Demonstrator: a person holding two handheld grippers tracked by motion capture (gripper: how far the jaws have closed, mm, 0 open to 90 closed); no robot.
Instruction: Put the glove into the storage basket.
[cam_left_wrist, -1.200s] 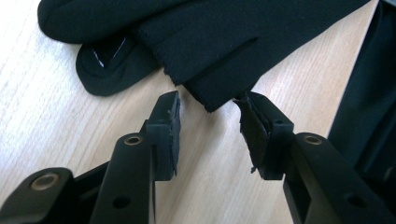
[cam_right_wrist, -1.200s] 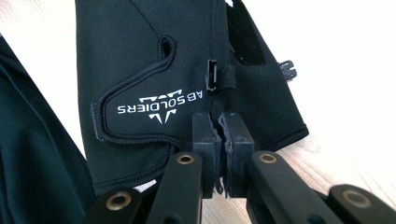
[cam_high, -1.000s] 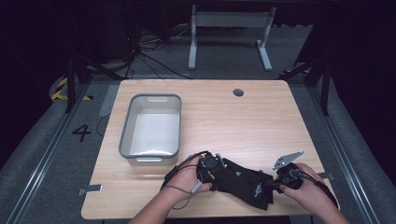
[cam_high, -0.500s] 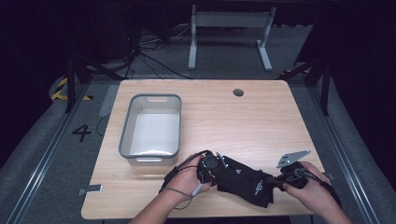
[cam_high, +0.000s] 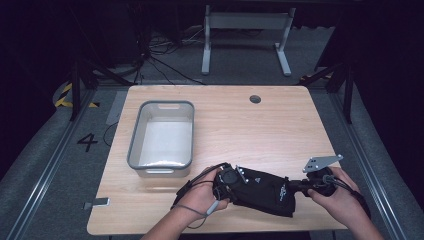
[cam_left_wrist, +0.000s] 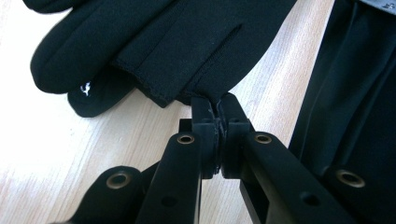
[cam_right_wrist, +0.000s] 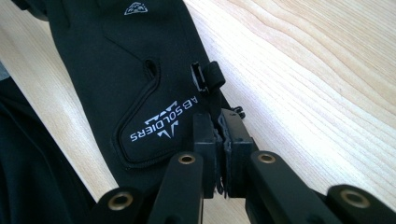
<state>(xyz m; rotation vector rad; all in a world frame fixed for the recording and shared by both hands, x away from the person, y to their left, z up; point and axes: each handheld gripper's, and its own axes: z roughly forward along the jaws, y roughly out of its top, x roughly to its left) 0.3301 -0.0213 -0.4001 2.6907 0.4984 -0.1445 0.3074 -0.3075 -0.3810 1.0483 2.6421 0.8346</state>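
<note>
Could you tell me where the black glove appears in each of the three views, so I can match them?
High view: black glove lies at the table's near edge, stretched between both grippers.
Left gripper view: fills the upper half, its edge pinched in the jaws.
Right gripper view: upper left, white lettering showing.
Shared landmark: the light wooden table.

The left gripper (cam_left_wrist: 217, 105) was matte black, its two flat jaws carried on angled link arms set with brass-ringed rivet holes. The right gripper (cam_right_wrist: 222, 123) matched it: black blocky jaws, the same brass eyelets along the links. In the high view, the right gripper bore a grey three-cornered plate dotted with small holes, and thin black cables looped from the left gripper.
</note>
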